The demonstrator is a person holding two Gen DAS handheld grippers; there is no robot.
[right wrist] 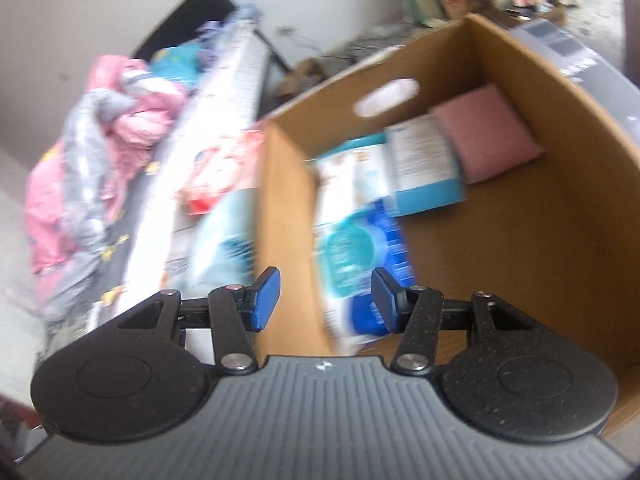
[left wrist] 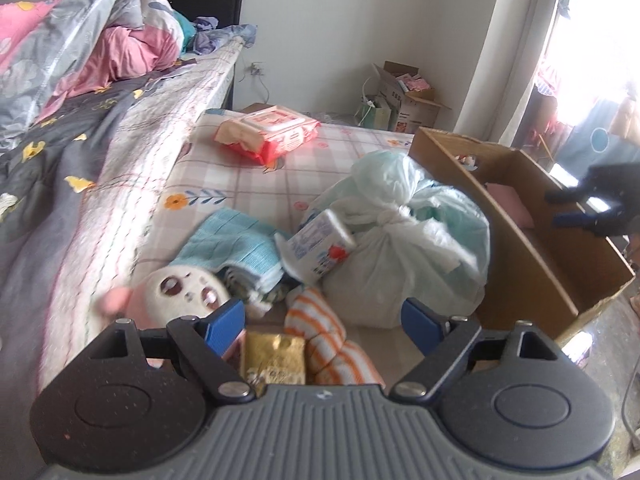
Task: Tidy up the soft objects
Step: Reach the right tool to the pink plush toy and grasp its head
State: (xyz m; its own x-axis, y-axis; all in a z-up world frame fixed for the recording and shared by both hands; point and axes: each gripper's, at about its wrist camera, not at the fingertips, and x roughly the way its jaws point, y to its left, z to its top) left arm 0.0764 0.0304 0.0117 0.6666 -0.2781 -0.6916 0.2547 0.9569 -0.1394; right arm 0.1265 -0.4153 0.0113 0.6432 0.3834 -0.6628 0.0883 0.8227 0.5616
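My left gripper (left wrist: 322, 320) hangs open over a pile on the checked mattress (left wrist: 248, 184). Under the gap between its fingers lie an orange-striped cloth (left wrist: 324, 336) and a yellow packet (left wrist: 274, 354). A white plush toy (left wrist: 180, 288), a folded blue cloth (left wrist: 232, 240), a tissue pack (left wrist: 320, 250) and a tied plastic bag (left wrist: 404, 240) lie just beyond. My right gripper (right wrist: 325, 300) is open above the cardboard box (right wrist: 520, 240). A blurred blue-and-white package (right wrist: 360, 256) lies in the box behind its right pad, and the left pad is clear of it. The right gripper (left wrist: 564, 208) also shows over the box (left wrist: 520, 216).
A red wipes pack (left wrist: 268, 136) lies farther back on the mattress. A higher bed with a crumpled pink and grey quilt (left wrist: 80, 52) runs along the left. Inside the box sit a pink pad (right wrist: 488, 132) and a white-and-blue carton (right wrist: 424, 164). More boxes (left wrist: 404, 96) stand by the wall.
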